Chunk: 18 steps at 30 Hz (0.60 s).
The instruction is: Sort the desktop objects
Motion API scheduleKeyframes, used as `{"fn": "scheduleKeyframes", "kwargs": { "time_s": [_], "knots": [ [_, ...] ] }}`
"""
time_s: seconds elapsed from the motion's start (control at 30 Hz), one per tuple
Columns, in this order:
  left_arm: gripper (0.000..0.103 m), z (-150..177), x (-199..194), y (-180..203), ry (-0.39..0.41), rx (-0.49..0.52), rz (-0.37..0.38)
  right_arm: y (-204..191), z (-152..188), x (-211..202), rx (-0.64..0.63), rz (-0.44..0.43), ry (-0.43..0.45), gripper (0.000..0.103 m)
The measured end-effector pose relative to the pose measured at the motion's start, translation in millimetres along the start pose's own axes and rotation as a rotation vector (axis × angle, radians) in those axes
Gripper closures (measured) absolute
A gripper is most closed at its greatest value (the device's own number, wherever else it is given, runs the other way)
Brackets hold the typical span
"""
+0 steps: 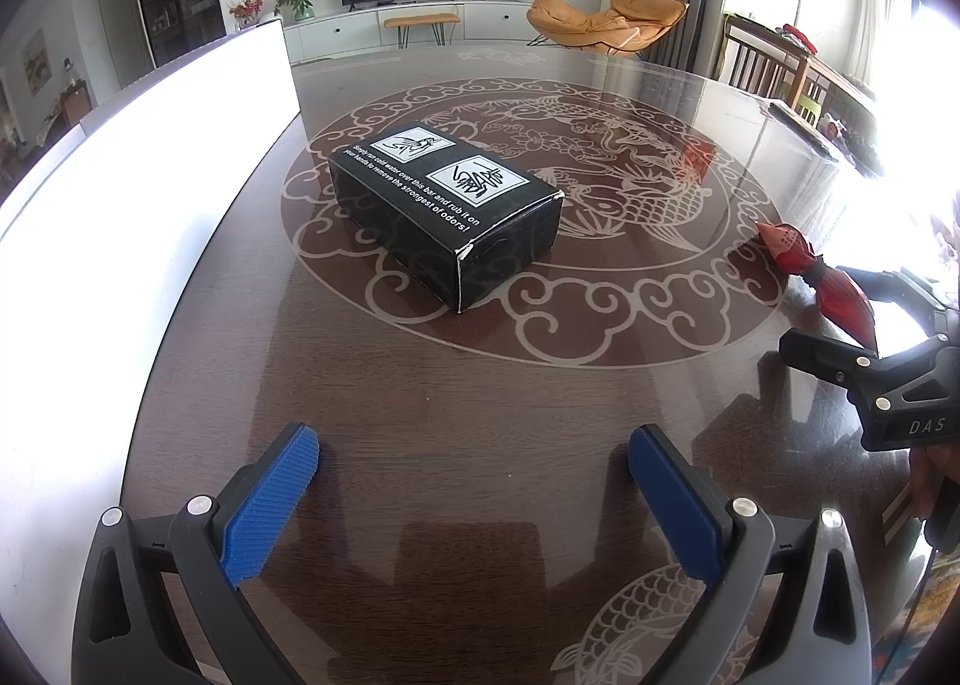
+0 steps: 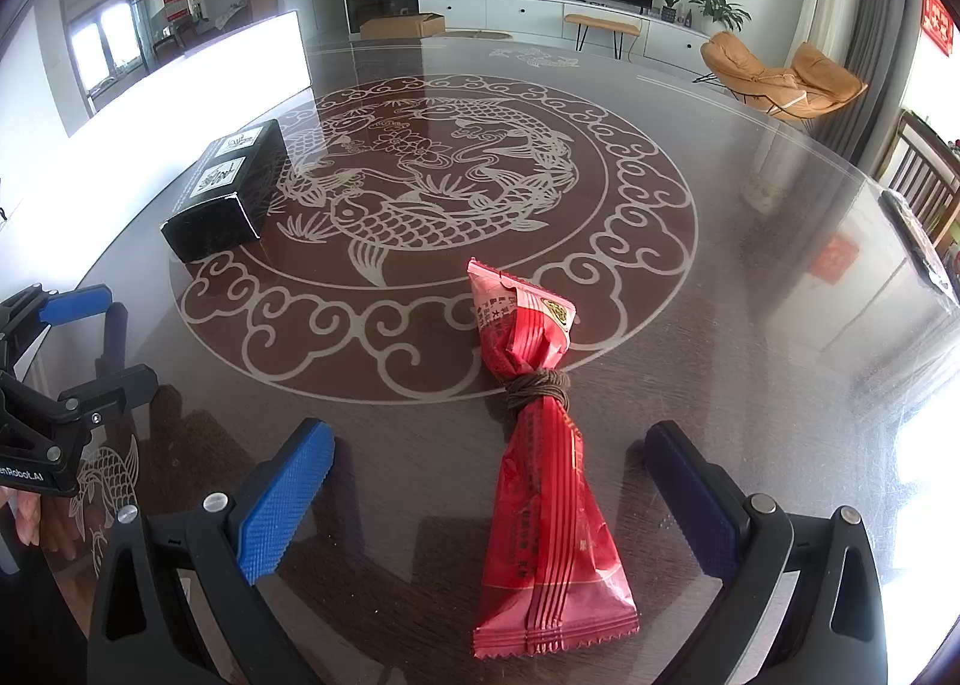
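Observation:
A black cardboard box (image 1: 447,214) with white labels lies on the dark wooden table (image 1: 480,445), ahead of my left gripper (image 1: 474,457), which is open and empty. The box also shows in the right wrist view (image 2: 225,190) at the far left. A red snack packet (image 2: 540,457) tied with brown string lies between the open fingers of my right gripper (image 2: 489,448), untouched by the pads. In the left wrist view the packet (image 1: 810,277) lies at the right edge, between the fingers of the right gripper (image 1: 840,319).
A bright white panel (image 1: 150,205) stands along the table's left side, also in the right wrist view (image 2: 180,85). The table top carries a pale fish ornament (image 2: 432,193). Wooden chairs (image 1: 774,67) stand at the far right. The left gripper (image 2: 72,349) shows at the right view's left edge.

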State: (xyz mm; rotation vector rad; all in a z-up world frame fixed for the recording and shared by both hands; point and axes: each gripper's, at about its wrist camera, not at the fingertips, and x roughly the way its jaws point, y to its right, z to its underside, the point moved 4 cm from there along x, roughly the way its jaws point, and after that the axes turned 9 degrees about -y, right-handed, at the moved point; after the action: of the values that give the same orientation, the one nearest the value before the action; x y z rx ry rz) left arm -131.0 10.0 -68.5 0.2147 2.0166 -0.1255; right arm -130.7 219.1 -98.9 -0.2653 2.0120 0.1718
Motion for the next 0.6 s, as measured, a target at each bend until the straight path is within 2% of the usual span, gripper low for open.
{"fn": "scheduleKeyframes", "kwargs": {
  "time_s": [0.1,0.17,0.27,0.37,0.43,0.53,0.6],
  "knots": [
    [0.000,0.2,-1.7,-1.6,-0.012,0.018,0.031,-0.1,0.0,0.2,0.000,0.000,0.000,0.000],
    [0.000,3.9,-9.5,-9.7,0.000,0.000,0.120,0.2,0.2,0.1,0.000,0.000,0.000,0.000],
    [0.000,2.7,-15.1,-30.7,0.004,-0.099,0.259,0.4,0.2,0.1,0.000,-0.001,0.000,0.000],
    [0.000,-11.1,-12.9,-39.9,-0.051,-0.187,0.354,0.6,0.3,0.1,0.000,-0.001,0.001,0.000],
    [0.000,-28.2,-13.7,-38.4,-0.058,-0.203,0.342,0.5,0.3,0.3,0.000,-0.001,0.001,0.000],
    [0.000,-62.4,-9.7,-35.5,-0.041,-0.236,0.261,0.3,0.2,-0.1,0.000,-0.001,0.000,0.000],
    [0.000,-82.2,2.0,-34.9,-0.066,-0.291,0.208,-0.1,-0.2,-0.4,-0.004,-0.002,-0.004,0.000]
  ]
}}
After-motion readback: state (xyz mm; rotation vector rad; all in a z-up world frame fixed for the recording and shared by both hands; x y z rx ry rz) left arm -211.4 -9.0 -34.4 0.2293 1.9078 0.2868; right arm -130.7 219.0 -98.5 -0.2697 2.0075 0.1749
